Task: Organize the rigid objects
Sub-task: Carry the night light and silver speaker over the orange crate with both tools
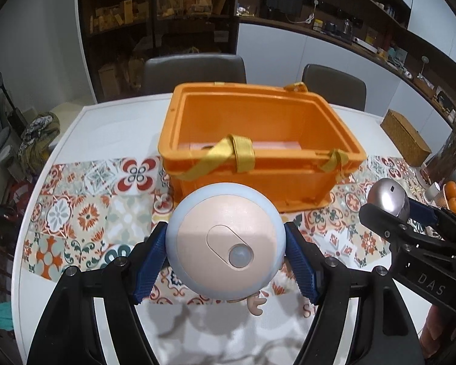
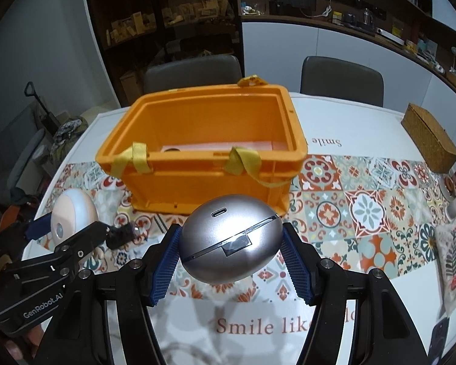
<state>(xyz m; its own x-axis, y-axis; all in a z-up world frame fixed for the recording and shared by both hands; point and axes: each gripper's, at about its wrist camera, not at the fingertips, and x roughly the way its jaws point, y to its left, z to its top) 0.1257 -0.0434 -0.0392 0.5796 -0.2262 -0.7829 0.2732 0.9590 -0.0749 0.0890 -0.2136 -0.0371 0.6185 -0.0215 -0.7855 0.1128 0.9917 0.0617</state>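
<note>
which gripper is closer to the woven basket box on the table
Right. The right gripper, shut on the silver egg-shaped case, is on the same side as the woven box. The left gripper, holding the round blue-and-peach light, sits further away across the orange crate.

The left gripper [image 1: 225,261] and the right gripper [image 2: 231,255] look the same: shiny black arms, bumpy blue pads [image 1: 149,264], and round silver screws [image 2: 324,263]. White letters say "GenRobot.AI" and "DAS".

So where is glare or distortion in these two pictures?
Left wrist view: fisheye bends the white table edge; soft shadows lie under the round sensor light. Right wrist view: bright glare on the silver egg-shaped case; dark corners.
</note>
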